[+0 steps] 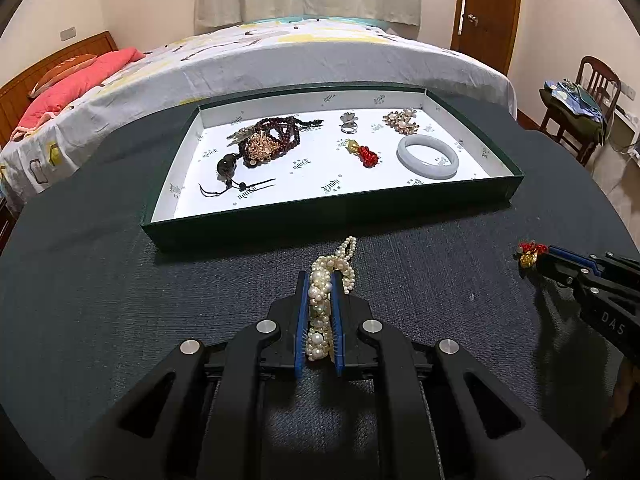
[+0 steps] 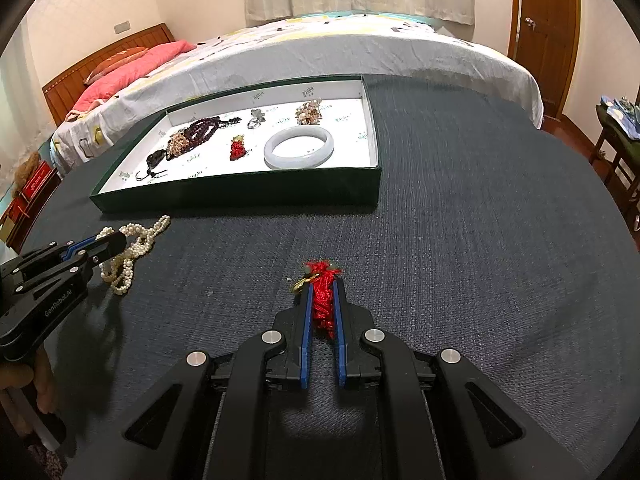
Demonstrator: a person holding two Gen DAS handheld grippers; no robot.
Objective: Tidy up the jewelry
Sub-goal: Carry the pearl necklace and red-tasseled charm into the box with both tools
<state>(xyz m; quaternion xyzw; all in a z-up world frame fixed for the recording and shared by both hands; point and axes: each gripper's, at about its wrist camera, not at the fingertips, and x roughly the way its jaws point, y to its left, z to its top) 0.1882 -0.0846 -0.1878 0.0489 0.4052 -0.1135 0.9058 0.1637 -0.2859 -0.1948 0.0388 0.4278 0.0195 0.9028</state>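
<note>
My left gripper [image 1: 320, 280] is shut on a white pearl necklace [image 1: 322, 308] over the dark table, just in front of the green tray [image 1: 332, 216]. The necklace also shows in the right wrist view [image 2: 132, 248], bunched at the left gripper [image 2: 112, 242]. My right gripper [image 2: 322, 286] is shut on a red tassel charm [image 2: 323, 300] with a gold piece, low over the table; it shows in the left wrist view [image 1: 530, 254] too. The tray holds a pale jade bangle [image 1: 427, 157], a dark bead necklace [image 1: 276, 136], a second red charm [image 1: 366, 155], a ring [image 1: 349, 123] and a pearl brooch [image 1: 402, 120].
The round table [image 2: 460, 240] has a dark textured cloth. A bed [image 1: 300, 52] stands right behind it. A wooden chair [image 1: 584, 96] with clothes is at the right, near a door [image 1: 486, 4].
</note>
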